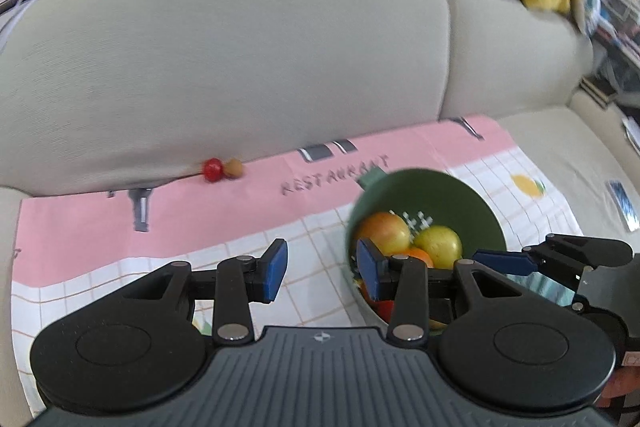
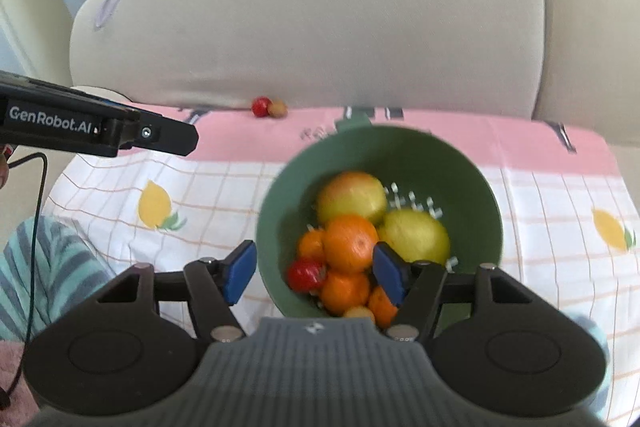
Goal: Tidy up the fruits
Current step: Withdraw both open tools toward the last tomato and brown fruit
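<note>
The work surface is a sofa seat (image 1: 560, 147) covered by a pink and white checked cloth (image 1: 200, 227); its far edge runs against the sofa backrest (image 1: 240, 47), which closes off all room ahead of both claws. A small red fruit (image 1: 212, 169) and a small brown fruit (image 1: 233, 167) lie touching each other at that far edge, against the backrest, well ahead of the left claw (image 1: 322, 271) and slightly to its left. Open cloth lies between that claw and the pair. The left claw stands wide, nothing between its pads; its right pad (image 1: 368, 269) lies at the near rim of the green colander bowl (image 1: 460, 195), contact not determinable. The bowl appears tilted toward the cameras, ahead of and right of the left claw, and holds an apple (image 1: 386, 233), a yellow-green fruit (image 1: 438, 245) and oranges. In the right wrist view the right claw (image 2: 316, 275) is also wide, straddling the bowl's near rim (image 2: 268, 267): left pad (image 2: 240, 273) outside the wall, right pad (image 2: 388, 277) inside among the fruit, just beside the large orange (image 2: 350, 243). Whether either pad touches is unclear. A red strawberry-like fruit (image 2: 306, 273) lies between the pads. Free cloth extends left and right of the bowl.
</note>
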`<action>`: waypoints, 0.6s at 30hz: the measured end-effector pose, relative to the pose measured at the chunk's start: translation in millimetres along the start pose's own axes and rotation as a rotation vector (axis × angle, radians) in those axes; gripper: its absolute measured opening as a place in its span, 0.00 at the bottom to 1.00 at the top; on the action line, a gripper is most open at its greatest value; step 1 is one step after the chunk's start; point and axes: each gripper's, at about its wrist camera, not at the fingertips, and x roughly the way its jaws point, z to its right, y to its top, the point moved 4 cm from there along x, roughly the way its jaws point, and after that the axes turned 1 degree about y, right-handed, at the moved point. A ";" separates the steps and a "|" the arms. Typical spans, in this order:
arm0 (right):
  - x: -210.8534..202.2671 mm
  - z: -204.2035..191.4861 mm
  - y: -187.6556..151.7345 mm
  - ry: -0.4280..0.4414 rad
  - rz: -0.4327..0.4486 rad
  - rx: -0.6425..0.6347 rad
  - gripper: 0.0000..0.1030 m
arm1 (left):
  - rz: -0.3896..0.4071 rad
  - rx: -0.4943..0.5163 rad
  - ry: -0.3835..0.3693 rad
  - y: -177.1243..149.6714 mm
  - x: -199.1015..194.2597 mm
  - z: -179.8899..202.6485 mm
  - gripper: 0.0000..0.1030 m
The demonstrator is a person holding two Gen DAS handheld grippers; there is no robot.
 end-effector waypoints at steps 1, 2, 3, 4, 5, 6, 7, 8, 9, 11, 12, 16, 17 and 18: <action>0.2 -3.9 3.3 0.001 0.008 -0.010 0.60 | 0.007 -0.013 0.002 0.7 -0.8 -4.7 0.47; 0.6 -7.0 7.1 0.004 0.019 -0.021 0.60 | 0.015 -0.026 0.003 1.3 -1.5 -9.9 0.47; 0.8 -11.2 11.6 0.008 0.035 -0.034 0.60 | 0.023 -0.040 0.006 1.9 -2.2 -15.4 0.47; 0.6 -14.6 14.8 0.012 0.046 -0.042 0.60 | 0.028 -0.053 0.008 2.4 -2.6 -20.7 0.47; 1.5 -18.3 18.7 0.017 0.056 -0.052 0.60 | 0.033 -0.064 0.009 3.0 -2.9 -25.4 0.47; 3.1 -22.1 22.5 0.022 0.064 -0.063 0.60 | 0.036 -0.076 0.009 3.5 -2.4 -30.7 0.47; 5.3 -25.3 25.9 0.024 0.069 -0.074 0.60 | 0.038 -0.085 0.010 3.6 -2.3 -35.3 0.47; 7.5 -28.9 29.8 0.027 0.073 -0.085 0.60 | 0.039 -0.096 0.012 3.7 -1.1 -40.3 0.47; 10.8 -32.4 33.4 0.030 0.075 -0.098 0.60 | 0.039 -0.106 0.014 3.5 0.2 -45.0 0.47; 17.3 -37.4 38.9 0.038 0.071 -0.115 0.60 | 0.037 -0.123 0.016 3.0 3.0 -53.3 0.47; 22.0 -40.3 41.8 0.042 0.063 -0.127 0.60 | 0.036 -0.134 0.016 3.1 5.4 -57.9 0.47; 39.1 -52.4 49.5 0.042 0.050 -0.174 0.60 | 0.029 -0.166 0.011 4.1 14.4 -72.1 0.47; 42.8 -53.2 51.5 0.041 0.047 -0.185 0.60 | 0.026 -0.169 0.012 4.8 16.8 -74.9 0.46; 47.8 -54.2 54.0 0.037 0.044 -0.192 0.60 | 0.025 -0.171 0.014 6.1 20.0 -77.7 0.47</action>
